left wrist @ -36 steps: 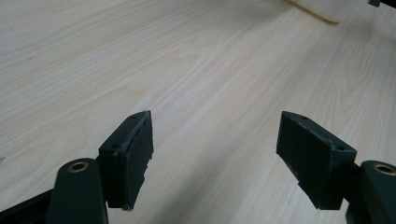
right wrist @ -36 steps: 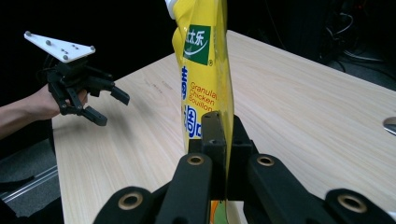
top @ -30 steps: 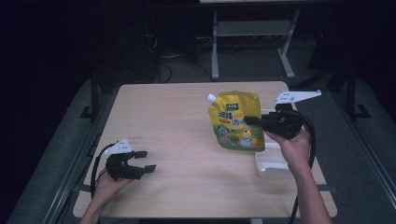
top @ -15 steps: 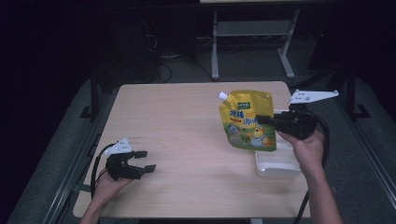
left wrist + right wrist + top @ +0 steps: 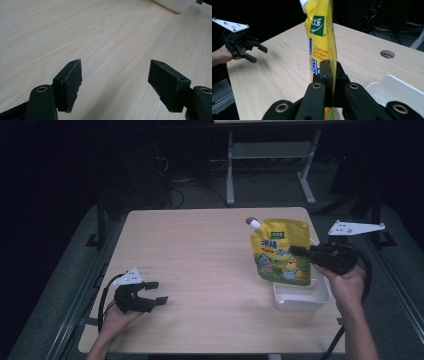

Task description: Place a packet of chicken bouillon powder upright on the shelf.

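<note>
- The left gripper (image 5: 152, 292) sits low over the table (image 5: 200, 255), near its front left corner and far to the left of the tray, held in the person's left hand (image 5: 117, 317).
- Its jaws are spread wide apart with nothing between them; in the left gripper view (image 5: 115, 85) only bare wood lies under the gap, and a corner of the tray (image 5: 175, 3) shows at the top edge.
- A cable (image 5: 102, 297) loops from that gripper off the table's left side.
- The pouch (image 5: 281, 251), yellow with a white spout at its top left corner, hangs upright in the air, its lower edge just above the tray's back rim.
- The right gripper (image 5: 296, 251) is clamped on the pouch's right edge, about halfway up; in the right gripper view (image 5: 329, 75) the jaws are pressed together on the thin yellow film.
- The tray (image 5: 300, 297), white and shallow, rests on the table near its front right corner, directly below the pouch.
- The right hand (image 5: 345, 282) holds the gripper just right of the tray.
</note>
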The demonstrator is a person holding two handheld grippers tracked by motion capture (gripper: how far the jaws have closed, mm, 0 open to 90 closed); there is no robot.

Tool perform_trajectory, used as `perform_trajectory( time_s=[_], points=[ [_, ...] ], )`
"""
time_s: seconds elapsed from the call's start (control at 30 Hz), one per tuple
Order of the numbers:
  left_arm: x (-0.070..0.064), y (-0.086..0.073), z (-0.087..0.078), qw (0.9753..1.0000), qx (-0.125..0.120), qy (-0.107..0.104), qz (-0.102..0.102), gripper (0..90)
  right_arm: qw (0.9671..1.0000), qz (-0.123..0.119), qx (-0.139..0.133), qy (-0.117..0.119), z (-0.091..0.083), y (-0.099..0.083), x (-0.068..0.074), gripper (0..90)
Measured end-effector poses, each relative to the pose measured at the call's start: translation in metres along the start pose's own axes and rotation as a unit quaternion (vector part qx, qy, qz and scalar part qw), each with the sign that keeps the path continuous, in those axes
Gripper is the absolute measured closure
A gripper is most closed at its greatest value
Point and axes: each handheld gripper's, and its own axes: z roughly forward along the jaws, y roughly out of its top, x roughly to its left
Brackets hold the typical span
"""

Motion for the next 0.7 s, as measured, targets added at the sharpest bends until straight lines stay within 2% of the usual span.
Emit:
perform_trajectory(
  time_s=[0.3,0.5,0.7],
  points=[
    [0.001,0.0,0.0,1.0,0.001,0.001,0.0,26.5,0.9998,0.01,-0.008,-0.015,-0.018,-0.014,-0.008,89.7],
    [0.001,0.0,0.0,1.0,0.001,0.002,-0.001,26.5,0.9996,0.014,-0.008,-0.021,-0.023,-0.02,-0.011,89.7],
    [0.001,0.0,0.0,1.0,-0.005,-0.001,-0.004,26.5,0.9992,0.027,-0.011,-0.027,-0.027,-0.035,-0.017,89.7]
  ],
)
